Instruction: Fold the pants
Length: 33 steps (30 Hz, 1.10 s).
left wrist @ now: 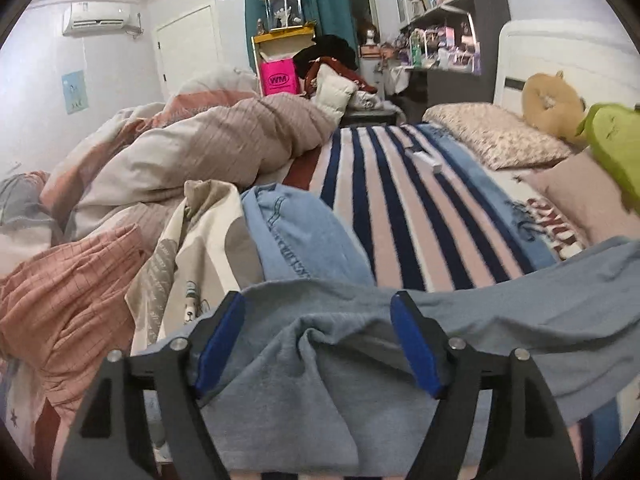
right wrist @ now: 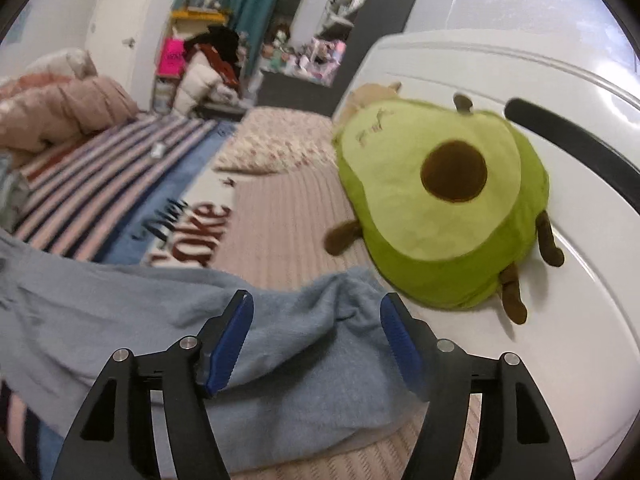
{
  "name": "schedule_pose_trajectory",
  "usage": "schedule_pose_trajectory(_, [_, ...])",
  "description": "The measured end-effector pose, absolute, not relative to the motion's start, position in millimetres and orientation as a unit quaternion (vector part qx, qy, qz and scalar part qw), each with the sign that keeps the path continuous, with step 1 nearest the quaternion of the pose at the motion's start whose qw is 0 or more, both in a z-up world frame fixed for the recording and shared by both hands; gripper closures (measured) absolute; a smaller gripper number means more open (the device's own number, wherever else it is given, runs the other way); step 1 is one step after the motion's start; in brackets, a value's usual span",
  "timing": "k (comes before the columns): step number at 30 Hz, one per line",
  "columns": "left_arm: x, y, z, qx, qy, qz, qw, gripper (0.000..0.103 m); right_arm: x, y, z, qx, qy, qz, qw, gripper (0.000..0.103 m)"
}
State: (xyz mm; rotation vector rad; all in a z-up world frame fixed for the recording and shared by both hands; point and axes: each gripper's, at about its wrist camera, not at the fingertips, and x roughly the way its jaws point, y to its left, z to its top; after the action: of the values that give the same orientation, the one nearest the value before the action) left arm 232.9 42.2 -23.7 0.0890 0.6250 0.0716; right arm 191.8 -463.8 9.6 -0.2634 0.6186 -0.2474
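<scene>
Grey-blue pants [left wrist: 296,380] lie spread across the near part of the bed. In the left wrist view my left gripper [left wrist: 318,308] is open, its blue-padded fingers [left wrist: 222,344] straddling a bunched fold of the pants. In the right wrist view my right gripper [right wrist: 316,308] is open too, fingers [right wrist: 400,344] on either side of the other end of the pants [right wrist: 296,364], whose edge is ruffled up between them. Neither gripper holds the cloth.
A striped blanket [left wrist: 400,208] covers the bed. A heap of duvets [left wrist: 192,152] and blue jeans [left wrist: 296,232] lie at the left. An avocado plush [right wrist: 440,200] leans on the white headboard [right wrist: 520,80]. Pillows [left wrist: 496,136] lie beyond.
</scene>
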Motion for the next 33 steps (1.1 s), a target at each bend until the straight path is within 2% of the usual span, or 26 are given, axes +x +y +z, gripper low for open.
schedule_pose_trajectory(5, [221.2, 24.8, -33.7, 0.049, 0.33, -0.011, 0.943, 0.03, 177.8, -408.5, 8.3, -0.161, 0.314, 0.007, 0.936, 0.037])
schedule_pose_trajectory(10, [215.6, 12.8, -63.8, 0.083, 0.364, -0.019, 0.928, 0.03, 192.4, -349.7, -49.7, -0.259, 0.373, 0.111, 0.884, 0.038])
schedule_pose_trajectory(14, [207.9, 22.6, -74.9, 0.12, 0.367, 0.018, 0.922, 0.03, 204.8, -334.4, -85.9, -0.315, 0.383, 0.138, 0.857, 0.039])
schedule_pose_trajectory(15, [205.0, 27.4, -76.6, 0.119, 0.368, 0.022, 0.922, 0.027, 207.0, -333.3, -92.1, -0.327, 0.38, 0.131, 0.856, 0.039])
schedule_pose_trajectory(16, [204.2, 31.1, -77.2, 0.119, 0.369, 0.026, 0.921, 0.023, 211.3, -332.5, -97.3, -0.336, 0.38, 0.122, 0.853, 0.047])
schedule_pose_trajectory(17, [203.8, 35.1, -78.6, 0.121, 0.371, 0.031, 0.92, 0.022, 216.9, -333.3, -100.0, -0.337, 0.387, 0.116, 0.851, 0.06])
schedule_pose_trajectory(18, [203.1, 36.9, -80.2, 0.124, 0.374, 0.034, 0.919, 0.022, 220.7, -333.5, -101.3, -0.332, 0.396, 0.114, 0.848, 0.092])
schedule_pose_trajectory(19, [202.2, 38.5, -83.2, 0.131, 0.379, 0.034, 0.915, 0.022, 225.8, -333.9, -103.3, -0.328, 0.408, 0.109, 0.845, 0.099])
schedule_pose_trajectory(26, [204.8, 51.6, -105.9, 0.172, 0.383, 0.072, 0.905, 0.022, 255.2, -334.1, -92.3, -0.311, 0.392, 0.074, 0.863, 0.101])
schedule_pose_trajectory(30, [212.1, 61.5, -108.2, 0.162, 0.378, 0.084, 0.907, 0.023, 282.2, -337.5, -83.5, -0.295, 0.389, 0.051, 0.871, 0.099])
schedule_pose_trajectory(32, [212.7, 61.9, -108.7, 0.162, 0.378, 0.088, 0.907, 0.025, 295.0, -341.5, -83.0, -0.283, 0.395, 0.04, 0.873, 0.085])
schedule_pose_trajectory(33, [210.8, 59.9, -108.1, 0.165, 0.377, 0.087, 0.907, 0.025, 298.1, -342.7, -82.8, -0.282, 0.394, 0.032, 0.874, 0.066])
